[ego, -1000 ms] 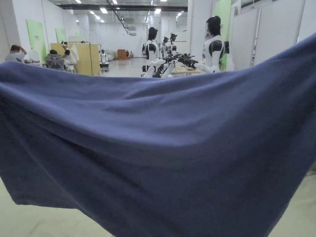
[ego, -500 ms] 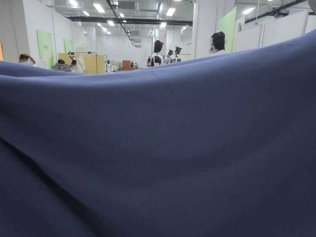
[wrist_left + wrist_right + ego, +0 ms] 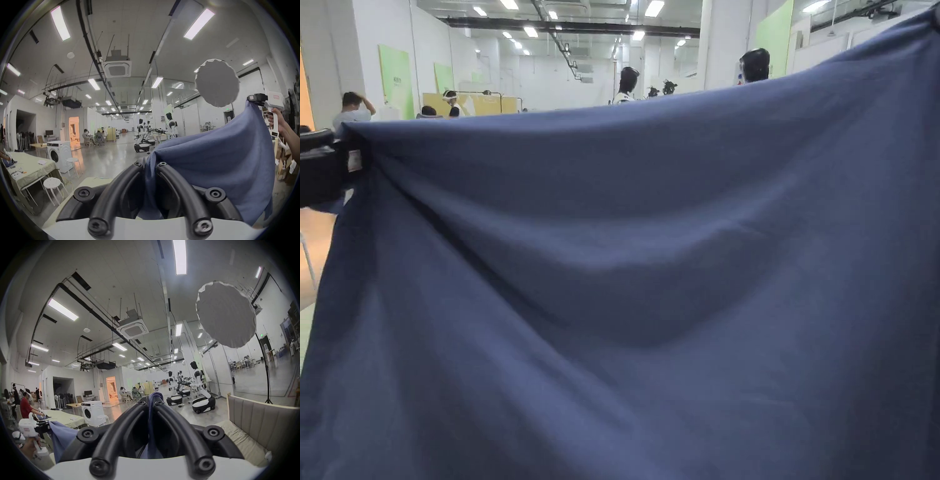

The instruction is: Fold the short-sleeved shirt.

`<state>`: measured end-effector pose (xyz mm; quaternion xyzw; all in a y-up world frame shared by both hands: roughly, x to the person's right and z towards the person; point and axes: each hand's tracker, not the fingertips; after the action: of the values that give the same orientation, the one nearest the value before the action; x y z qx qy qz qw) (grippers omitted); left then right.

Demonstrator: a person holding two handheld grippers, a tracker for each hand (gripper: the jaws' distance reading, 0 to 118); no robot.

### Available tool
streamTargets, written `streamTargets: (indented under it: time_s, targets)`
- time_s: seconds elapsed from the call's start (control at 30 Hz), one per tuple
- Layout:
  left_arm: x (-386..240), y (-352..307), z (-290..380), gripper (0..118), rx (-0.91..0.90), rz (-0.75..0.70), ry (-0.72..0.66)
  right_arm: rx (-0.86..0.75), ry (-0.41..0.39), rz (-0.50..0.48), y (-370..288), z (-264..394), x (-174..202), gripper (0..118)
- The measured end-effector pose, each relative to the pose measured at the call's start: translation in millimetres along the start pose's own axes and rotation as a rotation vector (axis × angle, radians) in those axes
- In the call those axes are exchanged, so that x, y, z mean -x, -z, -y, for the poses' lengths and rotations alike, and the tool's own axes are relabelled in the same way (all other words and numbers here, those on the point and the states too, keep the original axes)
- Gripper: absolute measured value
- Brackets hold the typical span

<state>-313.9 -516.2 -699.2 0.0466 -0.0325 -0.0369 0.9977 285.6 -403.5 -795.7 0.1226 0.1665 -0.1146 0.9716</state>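
Note:
A dark blue shirt (image 3: 650,281) hangs spread out in the air in front of me and blocks most of the head view. My left gripper (image 3: 353,159) holds its upper left corner at the left edge of that view. In the left gripper view the jaws (image 3: 150,164) are shut on a fold of the shirt (image 3: 219,154), and the right gripper (image 3: 250,98), held by a hand, pinches the far corner. In the right gripper view the jaws (image 3: 153,400) are shut on a bunch of the shirt (image 3: 151,418), with the left gripper (image 3: 46,424) low on the left.
Humanoid robots (image 3: 197,381) stand on the open floor ahead. A washing machine (image 3: 59,155), white stools (image 3: 52,182) and a covered table (image 3: 24,167) are on the left. A padded beige bench (image 3: 259,415) and a light stand with a round diffuser (image 3: 225,316) are on the right. People sit farther back.
The shirt's top edge has risen and pulled tauter between the grippers. My left gripper has come into the head view at the left. The cloth's lower edge has dropped out of the picture.

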Motion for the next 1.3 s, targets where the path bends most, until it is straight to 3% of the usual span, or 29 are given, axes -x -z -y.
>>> streamTargets:
  time_s: [0.13, 0.27, 0.33, 0.5, 0.6, 0.9, 1.03, 1.2, 1.3]
  targets:
    - [21, 96, 12, 7, 0.051, -0.048, -0.049, 0.022, 0.014, 0.028, 90, 18, -43, 4]
    - [27, 187, 24, 7, 0.093, -0.072, 0.024, 0.054, 0.046, 0.088, 155, 44, -46, 4]
    - [32, 228, 28, 7, 0.105, -0.067, 0.004, 0.046, -0.003, 0.169, 188, 62, -52, 4]
    - [34, 313, 43, 7, 0.091, -0.099, 0.03, 0.032, 0.009, 0.17, 251, 91, -67, 4]
    - [38, 348, 51, 7, 0.108, -0.076, -0.054, 0.011, 0.031, 0.165, 283, 97, -81, 4]
    - [32, 388, 72, 7, 0.11, -0.063, -0.04, 0.038, -0.002, 0.252, 315, 124, -95, 4]
    - [23, 388, 83, 7, 0.129, -0.051, -0.04, 0.049, 0.021, 0.249, 310, 137, -101, 4]
    - [16, 387, 111, 7, 0.177, -0.035, 0.02, 0.104, -0.01, 0.264, 297, 162, -105, 4]
    - [16, 376, 143, 7, 0.207, -0.005, -0.011, 0.151, -0.026, 0.223, 278, 193, -109, 4]
